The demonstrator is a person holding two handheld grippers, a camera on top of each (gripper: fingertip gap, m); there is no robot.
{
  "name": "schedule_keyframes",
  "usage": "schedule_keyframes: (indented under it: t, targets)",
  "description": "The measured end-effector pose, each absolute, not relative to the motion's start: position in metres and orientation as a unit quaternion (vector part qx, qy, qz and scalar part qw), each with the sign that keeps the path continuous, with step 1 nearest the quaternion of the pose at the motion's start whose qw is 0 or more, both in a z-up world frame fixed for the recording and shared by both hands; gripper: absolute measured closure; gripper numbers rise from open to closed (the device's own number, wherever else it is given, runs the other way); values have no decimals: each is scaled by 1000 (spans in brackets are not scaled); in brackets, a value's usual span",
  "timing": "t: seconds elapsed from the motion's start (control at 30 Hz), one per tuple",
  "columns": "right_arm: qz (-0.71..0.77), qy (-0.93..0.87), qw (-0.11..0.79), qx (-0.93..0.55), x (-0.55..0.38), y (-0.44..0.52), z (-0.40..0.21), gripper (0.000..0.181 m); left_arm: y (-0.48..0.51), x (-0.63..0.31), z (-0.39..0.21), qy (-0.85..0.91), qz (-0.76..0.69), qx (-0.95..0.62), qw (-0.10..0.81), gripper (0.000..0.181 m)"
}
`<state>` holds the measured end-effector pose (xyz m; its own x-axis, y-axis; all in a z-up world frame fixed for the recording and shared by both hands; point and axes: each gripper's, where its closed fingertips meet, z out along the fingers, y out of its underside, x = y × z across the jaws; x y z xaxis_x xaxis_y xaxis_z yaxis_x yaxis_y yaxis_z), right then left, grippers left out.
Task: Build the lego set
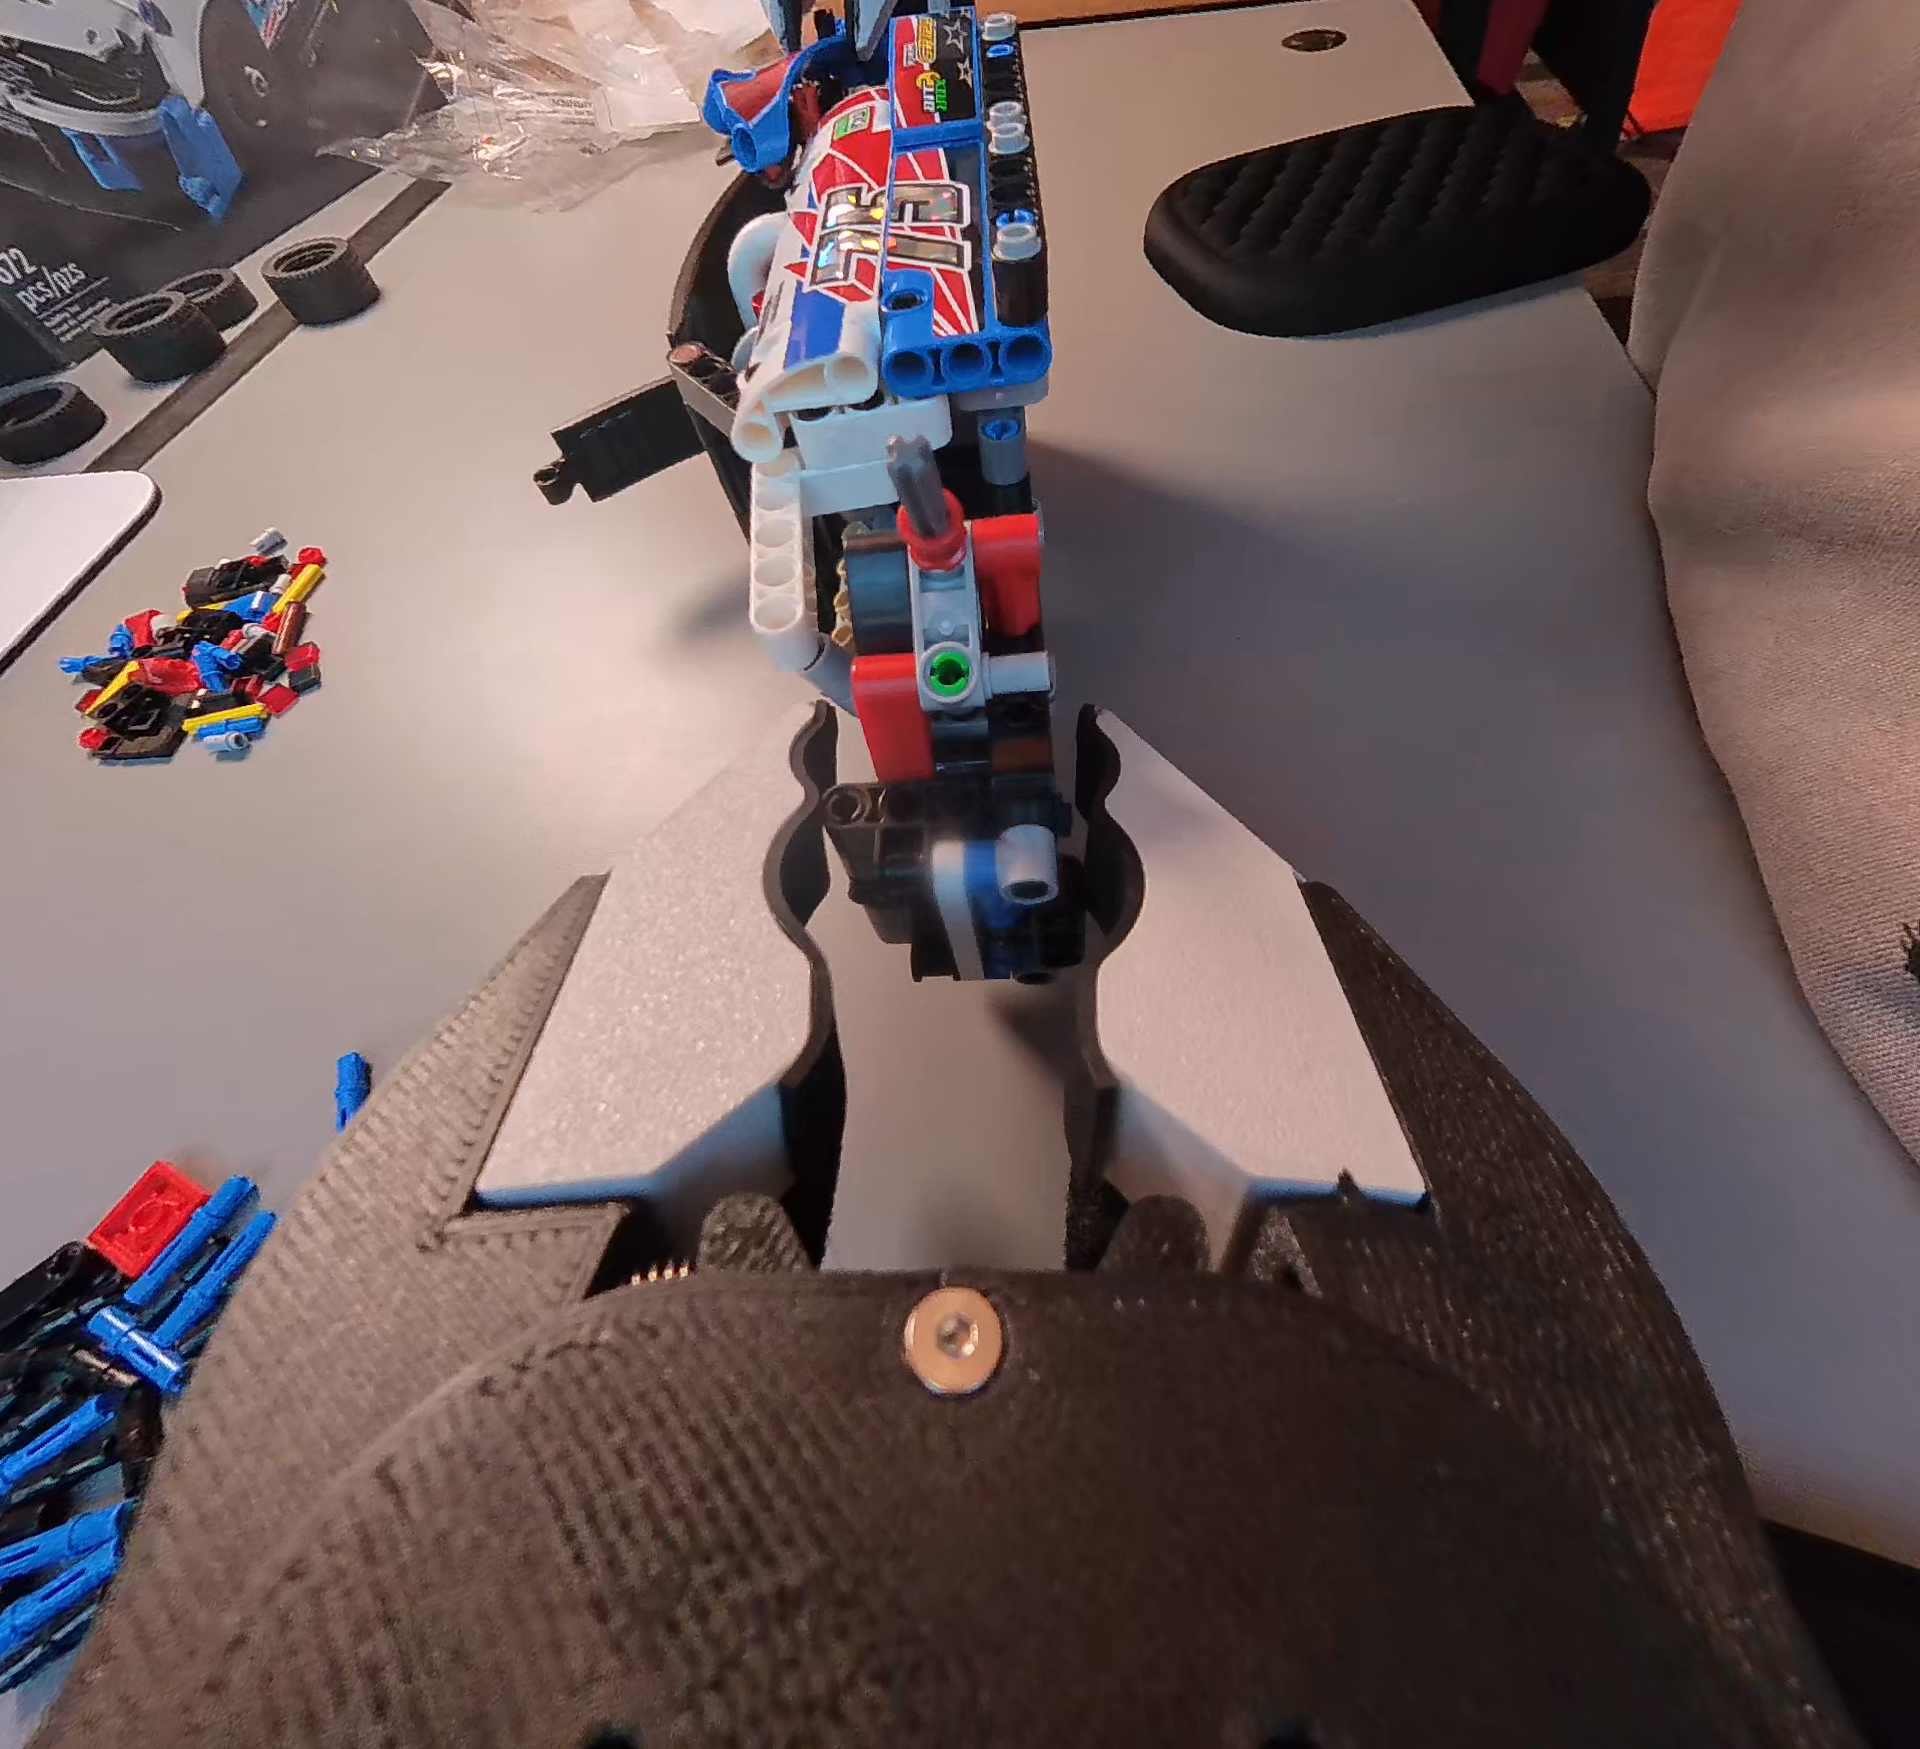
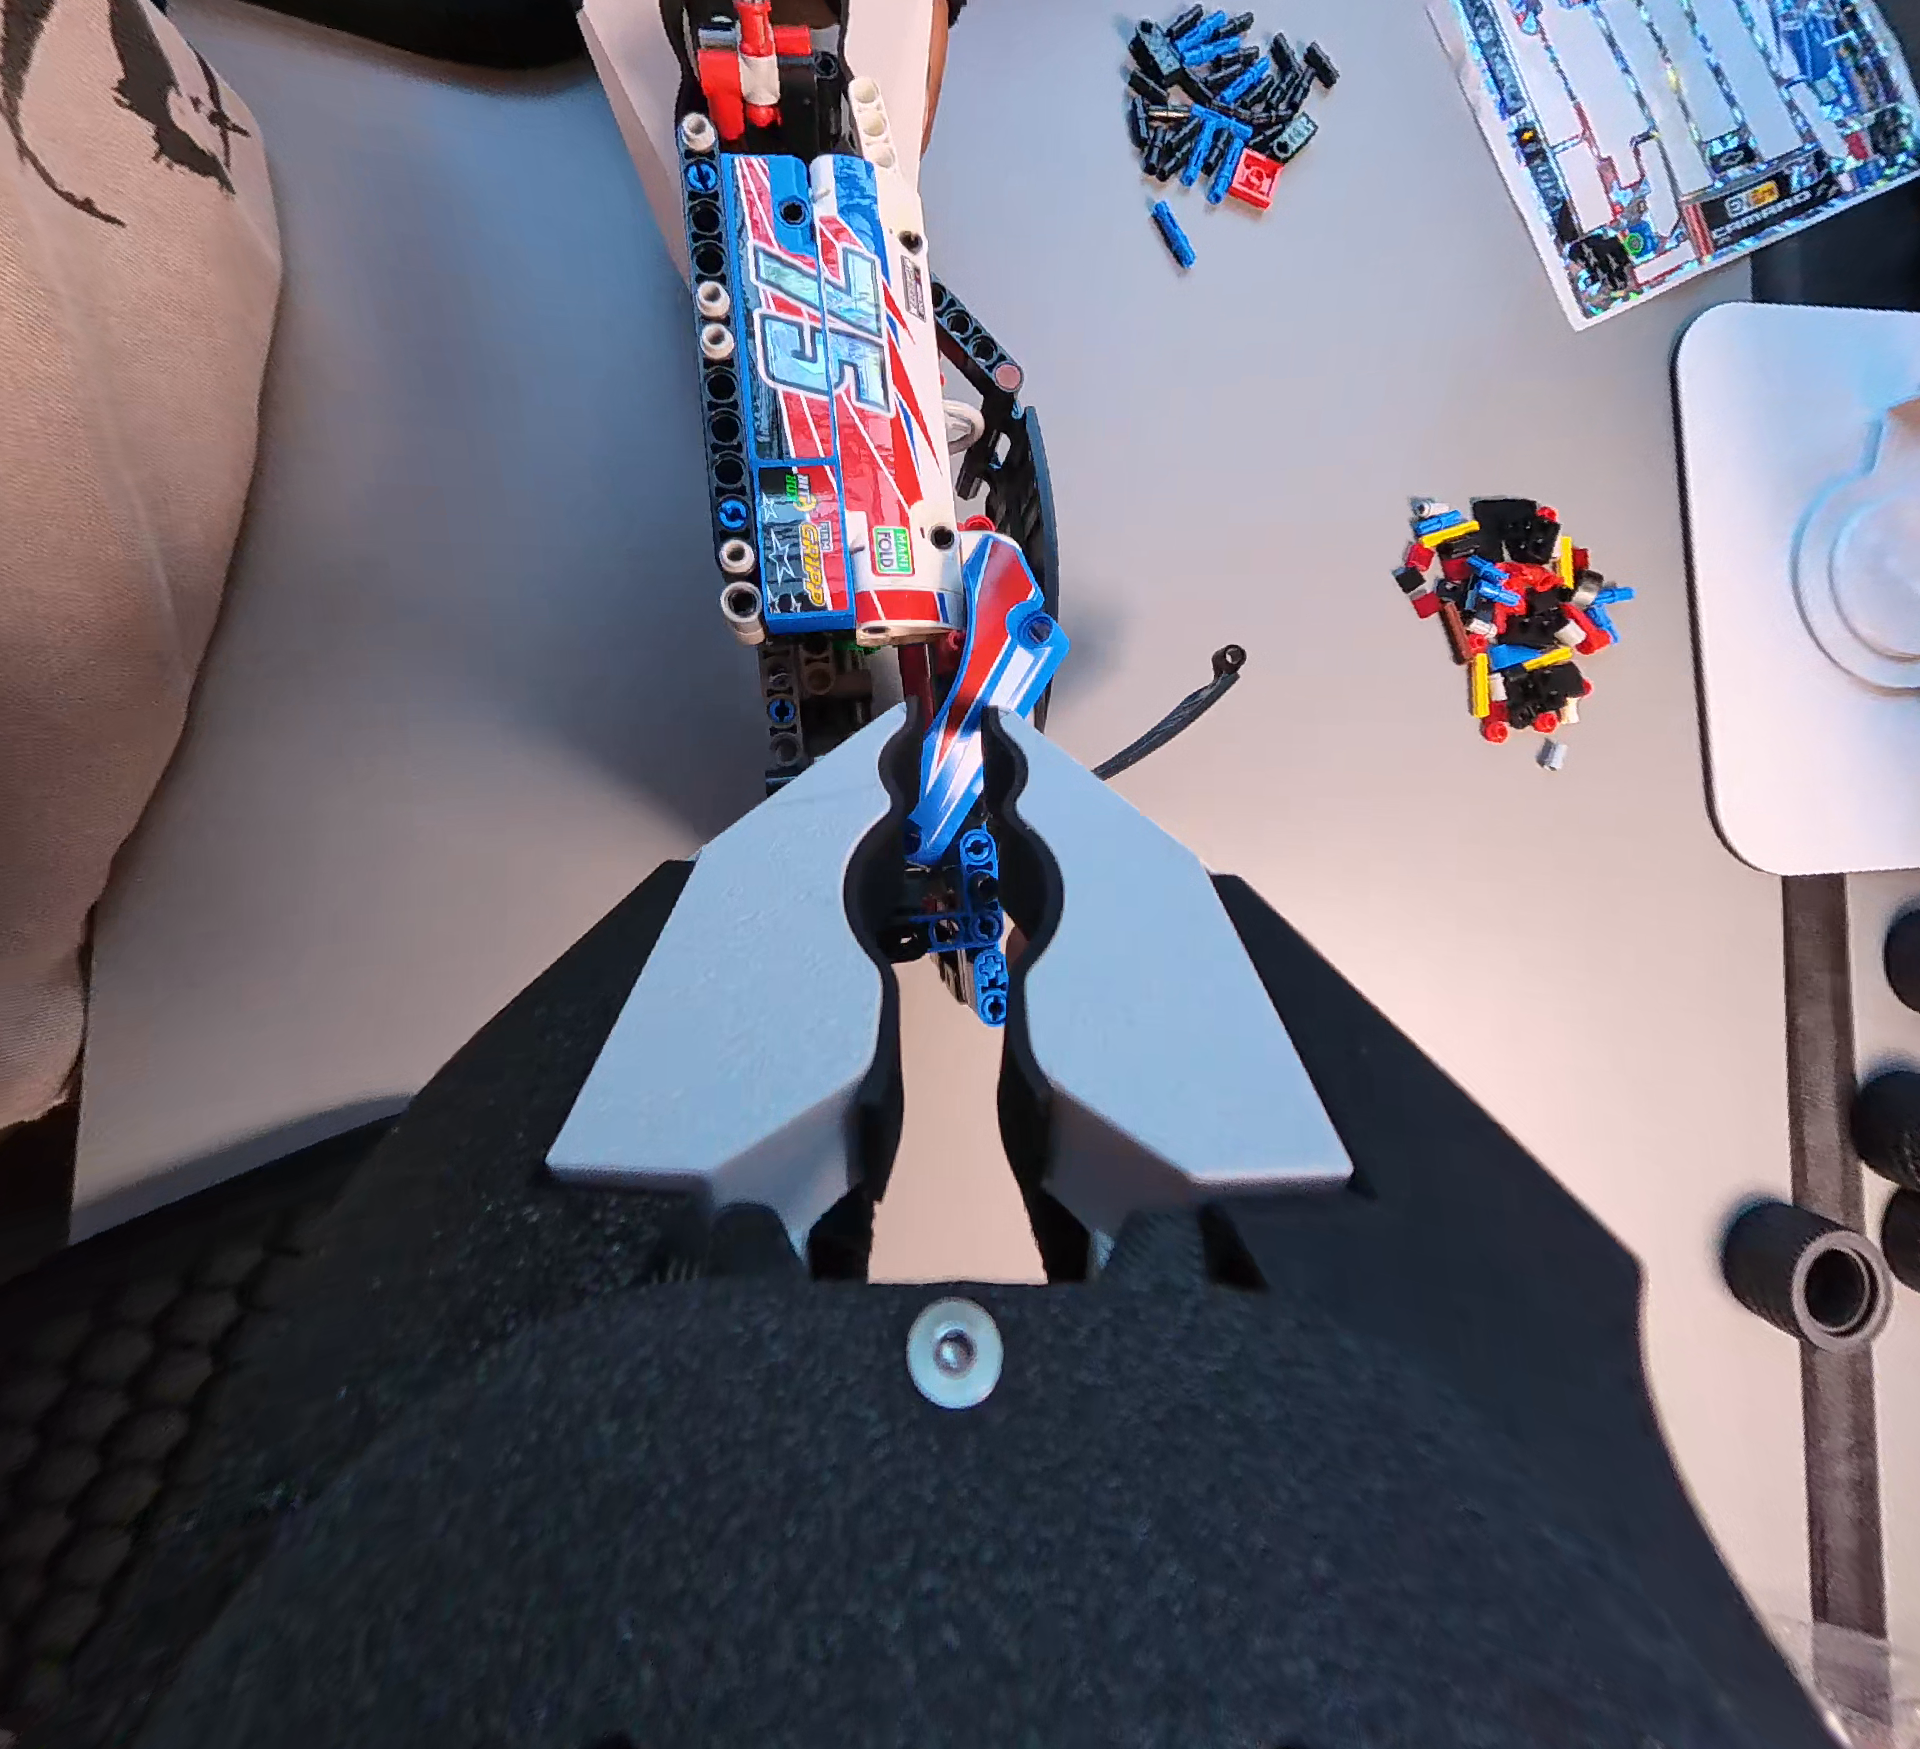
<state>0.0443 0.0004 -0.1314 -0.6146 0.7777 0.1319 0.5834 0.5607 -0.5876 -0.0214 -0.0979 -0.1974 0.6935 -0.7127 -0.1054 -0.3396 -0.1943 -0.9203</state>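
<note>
At the left of the left wrist view, ribbed black rubber tyres (image 1: 317,278) and a heap of small glossy bricks (image 1: 197,650) lie on the smooth grey table (image 1: 1299,619). In the middle, the left gripper (image 1: 951,852), with matte grey fingers on a coarse black printed body, is clamped on the dark end of the half-built car (image 1: 914,276), a long studded beam body with shiny stickers held up over the table. The right gripper (image 2: 951,826) is clenched on the car's other end around a curved blue-and-red panel (image 2: 987,691), whose lower edge is hidden between the fingers, with a foil sticker sheet (image 2: 1662,68) farther right, partly cut off.
</note>
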Motion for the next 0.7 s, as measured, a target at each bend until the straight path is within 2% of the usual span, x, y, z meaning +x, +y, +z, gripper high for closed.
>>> schedule_keyframes:
  t: [0.23,0.4,0.53,0.7]
  targets:
    - [235,-831,159,-477,41,3,-131,163,-98,-21,-198,345,-176,-758,525,136]
    - [202,-816,145,-522,38,10,-139,171,-99,-20,-198,350,-170,-757,526,136]
    - [194,-841,166,-476,35,15,-128,180,-99,-20,-198,352,-165,-757,525,136]
    - [133,-906,233,-327,34,17,-109,181,-100,-20,-199,352,-163,-758,524,136]
